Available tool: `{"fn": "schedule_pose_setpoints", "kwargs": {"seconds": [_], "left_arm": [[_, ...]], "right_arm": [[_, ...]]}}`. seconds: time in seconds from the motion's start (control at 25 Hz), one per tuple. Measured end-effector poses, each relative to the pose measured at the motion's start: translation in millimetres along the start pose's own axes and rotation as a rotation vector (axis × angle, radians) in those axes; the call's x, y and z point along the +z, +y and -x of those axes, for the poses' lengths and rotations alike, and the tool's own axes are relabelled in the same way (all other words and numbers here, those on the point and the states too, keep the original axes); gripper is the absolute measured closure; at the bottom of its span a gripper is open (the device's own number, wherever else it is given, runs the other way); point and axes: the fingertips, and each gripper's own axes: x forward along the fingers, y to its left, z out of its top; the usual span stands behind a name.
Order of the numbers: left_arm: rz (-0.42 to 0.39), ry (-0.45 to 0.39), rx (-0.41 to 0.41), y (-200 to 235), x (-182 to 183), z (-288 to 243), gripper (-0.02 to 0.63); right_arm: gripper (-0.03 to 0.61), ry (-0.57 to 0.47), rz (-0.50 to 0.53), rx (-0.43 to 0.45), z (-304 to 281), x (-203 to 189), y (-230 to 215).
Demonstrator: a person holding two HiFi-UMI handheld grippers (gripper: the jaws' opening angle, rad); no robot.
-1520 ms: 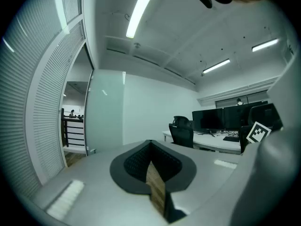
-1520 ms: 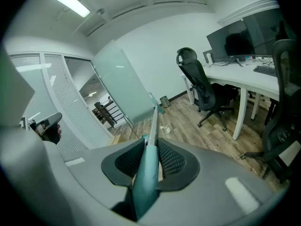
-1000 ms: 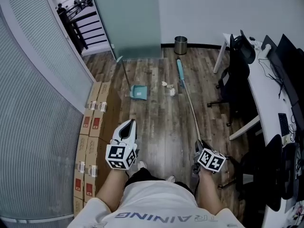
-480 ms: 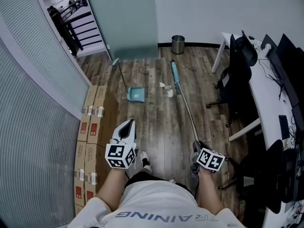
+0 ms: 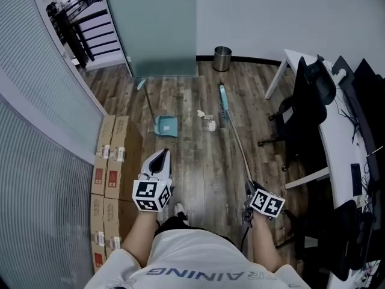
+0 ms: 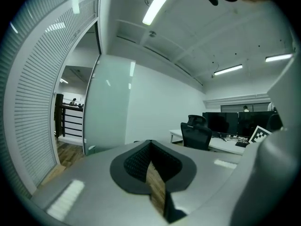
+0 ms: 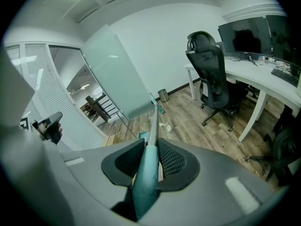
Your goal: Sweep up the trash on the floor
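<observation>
stretching from 6 to 12 o'clock in the head view, a wood-plank floor [image 5: 192, 161] carries the whole scene. a slatted wall [image 5: 36, 131] curves down the 9 o'clock side, and a frosted glass panel [image 5: 156, 29] stands at 11 to 12 o'clock beside a white wall. a white desk [image 5: 334, 143] with dark monitors runs along the 3 o'clock side, with a black office chair [image 5: 304, 101] just beside it. cardboard boxes [image 5: 111, 161] line the foot of the slatted wall at 9 o'clock.

a long broom [image 5: 224, 101] reaches from 5 o'clock out toward 12 o'clock, its teal head resting on the floor. a teal dustpan [image 5: 166, 126] sits on the floor at 11 o'clock, apart from the broom head, its thin handle running toward the glass panel. a round metal bin [image 5: 222, 58] stands at 12 o'clock against the foot of the white wall.

at 7 o'clock the left gripper [image 5: 160, 155] is held above the floor, its fingers closed together with nothing between them. at 5 o'clock the right gripper [image 5: 248, 189] has its fingers clamped on the teal upper end of the broom handle.

the trash [image 5: 210, 125], a few pale crumpled scraps, lies on the floor between dustpan and broom head, just beside the head's 9 o'clock edge.
</observation>
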Motion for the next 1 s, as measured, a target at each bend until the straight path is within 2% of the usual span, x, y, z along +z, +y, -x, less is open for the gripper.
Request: {"fn": "schedule_pose_setpoints", "kwargs": {"seconds": [0.24, 0.52, 0.8, 1.0], "left_arm": [[0.035, 0.022, 0.027, 76.9, 4.1, -34.7, 0.614], [0.056, 0.053, 0.054, 164.2, 0.1, -58.1, 0.615], [0.076, 0.098, 0.036, 186.5, -14.9, -89.9, 0.614], [0.086, 0.116, 0.060, 204.0, -19.0, -122.0, 0.614]], "right_arm": [[0.470, 0.014, 0.009, -0.016, -55.9, 32.2, 46.9], [0.469, 0.027, 0.009, -0.026, -118.0, 43.5, 91.5], [0.469, 0.080, 0.012, -0.040, -154.6, 52.1, 104.8], [0.469, 0.106, 0.015, -0.045, -194.9, 73.5, 103.5]]}}
